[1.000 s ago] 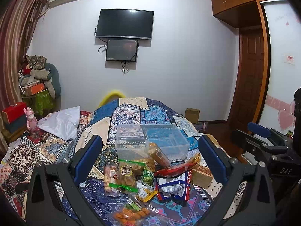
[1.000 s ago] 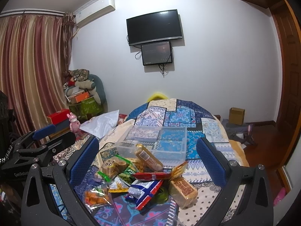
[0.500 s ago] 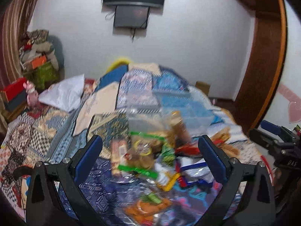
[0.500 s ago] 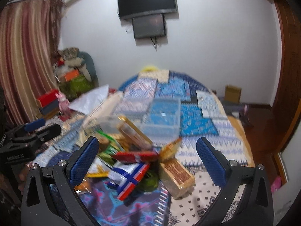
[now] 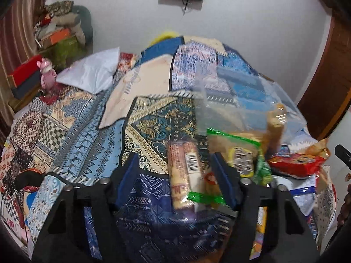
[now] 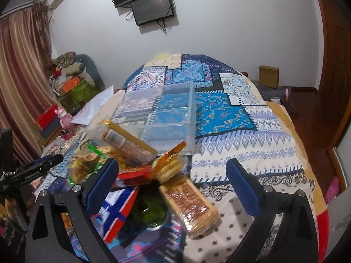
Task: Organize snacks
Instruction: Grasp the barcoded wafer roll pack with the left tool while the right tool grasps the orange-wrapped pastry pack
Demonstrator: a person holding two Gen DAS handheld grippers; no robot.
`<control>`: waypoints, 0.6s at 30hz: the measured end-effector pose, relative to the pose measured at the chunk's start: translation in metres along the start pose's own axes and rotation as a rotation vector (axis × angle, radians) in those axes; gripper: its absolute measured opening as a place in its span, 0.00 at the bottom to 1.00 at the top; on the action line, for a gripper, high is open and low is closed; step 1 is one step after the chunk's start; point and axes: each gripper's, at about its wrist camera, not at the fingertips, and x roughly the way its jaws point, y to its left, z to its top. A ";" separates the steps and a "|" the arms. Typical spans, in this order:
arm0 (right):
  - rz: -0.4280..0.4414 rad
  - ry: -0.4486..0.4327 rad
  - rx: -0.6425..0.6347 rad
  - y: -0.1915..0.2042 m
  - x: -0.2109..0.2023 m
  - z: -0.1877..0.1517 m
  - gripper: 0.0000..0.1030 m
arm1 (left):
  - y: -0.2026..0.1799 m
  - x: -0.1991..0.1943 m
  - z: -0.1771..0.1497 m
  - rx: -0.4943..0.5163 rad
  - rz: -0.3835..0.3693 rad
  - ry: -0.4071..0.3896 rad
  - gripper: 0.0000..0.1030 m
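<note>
Snacks are being kept in a heap on the patterned bedspread [image 6: 252, 144], just in front of the clear plastic bin [image 6: 173, 107]. A long biscuit pack [image 5: 184, 173] is being framed between the parted fingers of the left gripper [image 5: 177, 175], not yet clamped. The right gripper [image 6: 173, 186] is being held wide open over a brown cracker pack [image 6: 190, 201] and a red packet [image 6: 136, 173].
</note>
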 end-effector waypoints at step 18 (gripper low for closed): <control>0.082 0.159 -0.044 0.003 0.055 -0.006 0.40 | -0.007 0.061 0.000 0.023 -0.059 0.162 0.57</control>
